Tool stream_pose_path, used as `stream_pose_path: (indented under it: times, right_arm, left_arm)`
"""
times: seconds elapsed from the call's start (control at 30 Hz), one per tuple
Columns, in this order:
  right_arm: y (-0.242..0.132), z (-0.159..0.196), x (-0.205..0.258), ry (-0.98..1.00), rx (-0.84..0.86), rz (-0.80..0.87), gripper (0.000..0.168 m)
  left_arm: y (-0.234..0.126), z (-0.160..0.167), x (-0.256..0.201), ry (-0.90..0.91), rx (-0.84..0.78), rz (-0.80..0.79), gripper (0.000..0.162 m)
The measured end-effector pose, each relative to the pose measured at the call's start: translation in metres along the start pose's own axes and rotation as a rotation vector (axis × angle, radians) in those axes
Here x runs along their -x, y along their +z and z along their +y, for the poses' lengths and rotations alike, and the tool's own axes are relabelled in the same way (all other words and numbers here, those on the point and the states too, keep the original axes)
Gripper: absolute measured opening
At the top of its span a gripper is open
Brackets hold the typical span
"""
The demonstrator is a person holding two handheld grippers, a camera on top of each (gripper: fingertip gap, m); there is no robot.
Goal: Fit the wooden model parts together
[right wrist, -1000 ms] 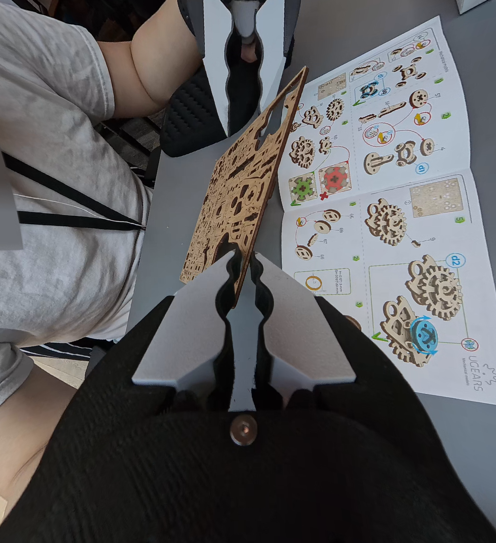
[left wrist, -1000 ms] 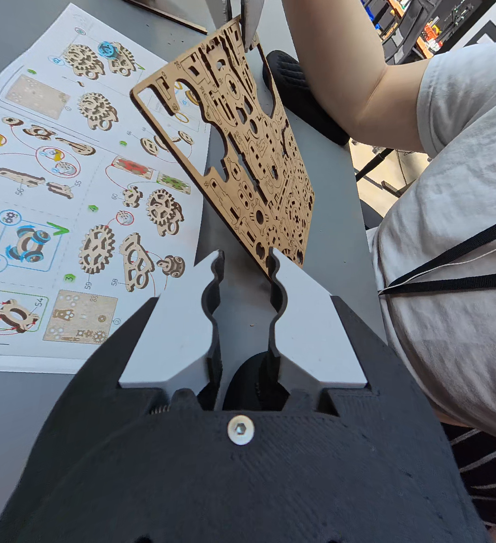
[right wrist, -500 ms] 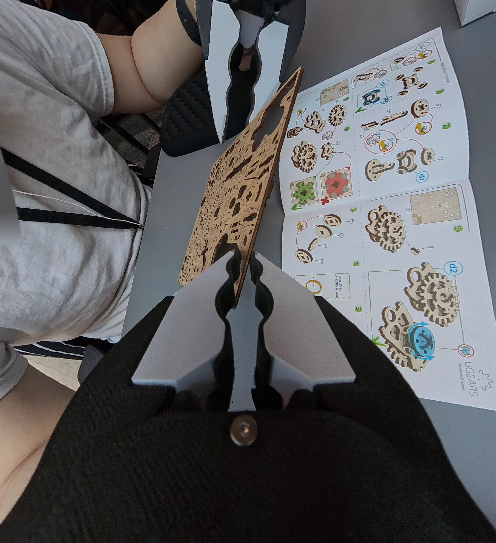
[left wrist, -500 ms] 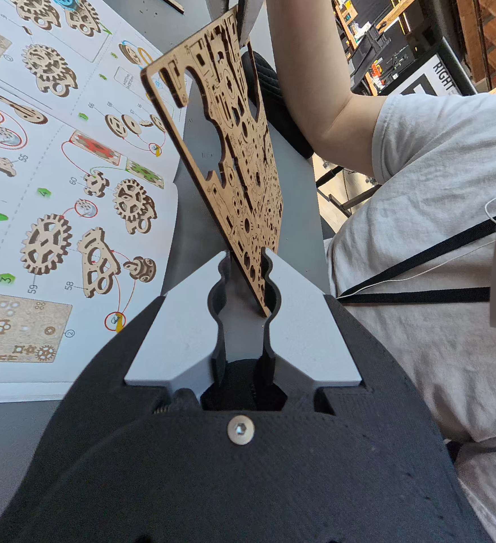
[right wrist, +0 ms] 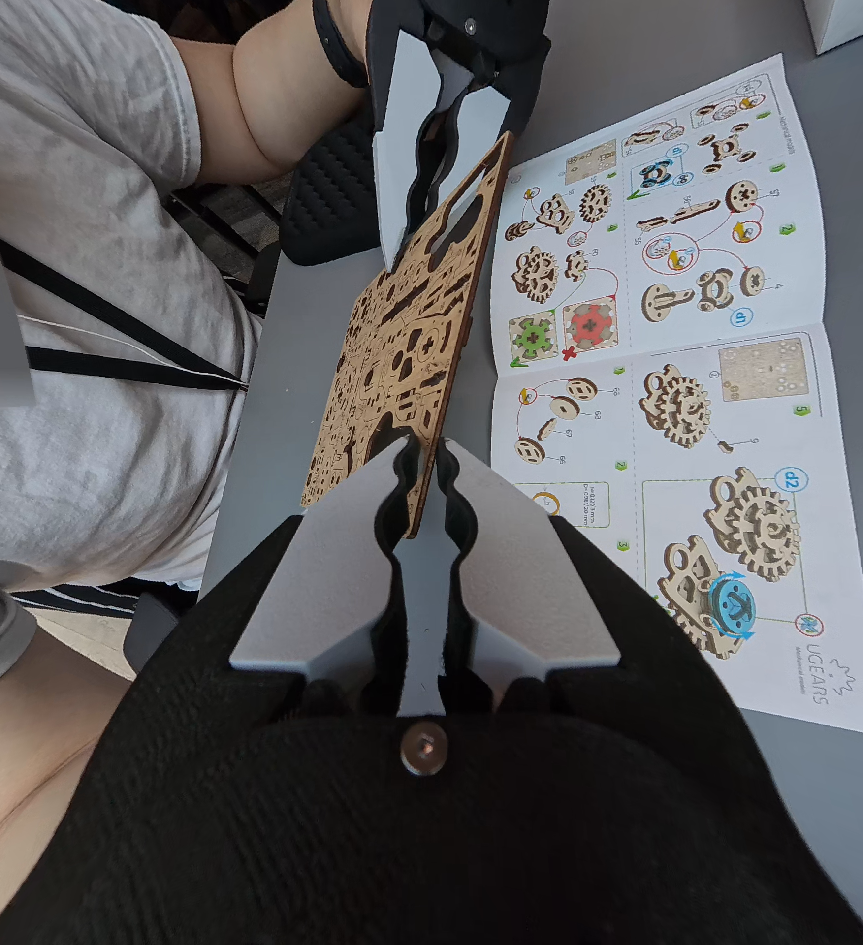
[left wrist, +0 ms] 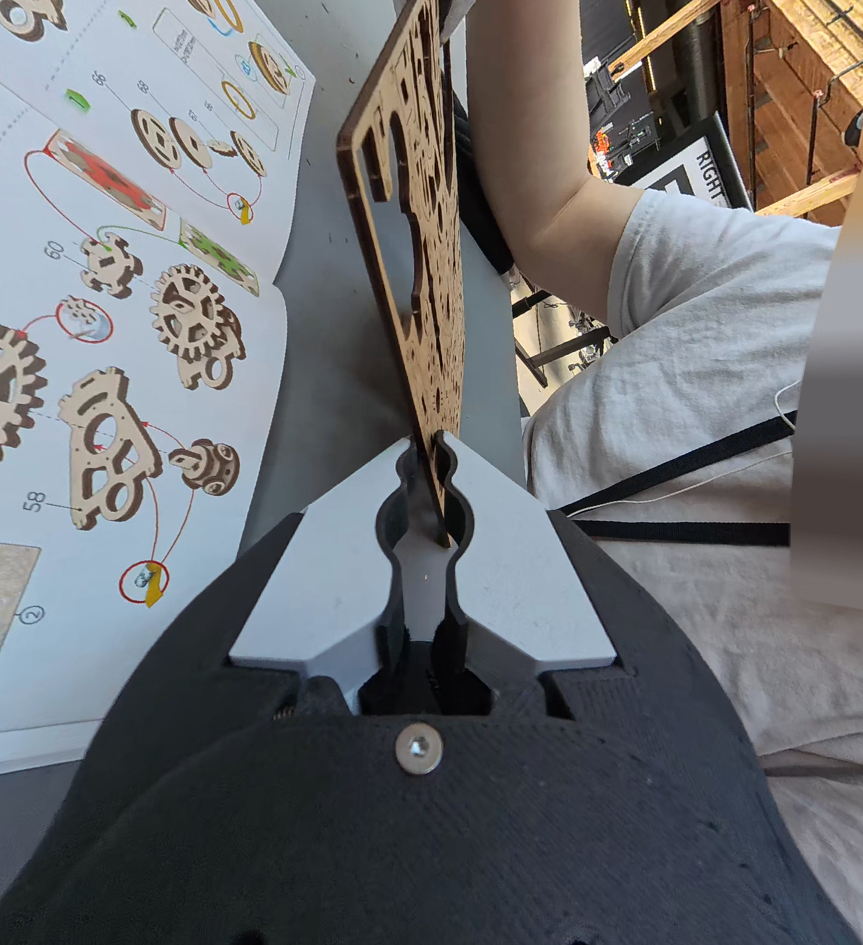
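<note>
The wooden parts sheet (right wrist: pixel 409 358), a thin laser-cut plywood board with many pieces still framed in it and several empty cut-outs, is held up on edge above the grey table (right wrist: pixel 286 327), between the two grippers. The right gripper (right wrist: pixel 425 445) has one corner of the sheet between its fingers (right wrist: pixel 511 552); the sheet lies against the left-hand finger with a narrow gap on the other side, so the hold looks loose, or the fingers are slightly spread. The left gripper (left wrist: pixel 426 441) has the opposite edge between its fingers (left wrist: pixel 332 562), which are close about the board but not pressed tight; whether they truly pinch it I cannot tell. Beside the sheet the instruction leaflet (right wrist: pixel 674 358) lies open flat on the table, showing gears and assembly steps. Judging by this, the task is at an early stage: some parts seem already punched out, yet no assembled pieces are visible, and fitting parts together remains to be done.
</note>
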State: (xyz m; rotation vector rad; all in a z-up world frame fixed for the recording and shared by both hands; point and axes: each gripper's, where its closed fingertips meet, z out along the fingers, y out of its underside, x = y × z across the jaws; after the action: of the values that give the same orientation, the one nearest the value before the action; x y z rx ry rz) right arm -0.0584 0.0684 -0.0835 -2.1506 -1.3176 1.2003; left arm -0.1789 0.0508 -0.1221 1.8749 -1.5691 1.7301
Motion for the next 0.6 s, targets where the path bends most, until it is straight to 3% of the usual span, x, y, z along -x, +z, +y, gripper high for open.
stream_pose_path:
  times: [0.6]
  right_arm:
    - [-0.002,0.004,-0.004,0.035,0.014,0.019,0.006]
  left_arm:
    - [0.001,-0.008,-0.012,-0.028,-0.045,0.084,0.002]
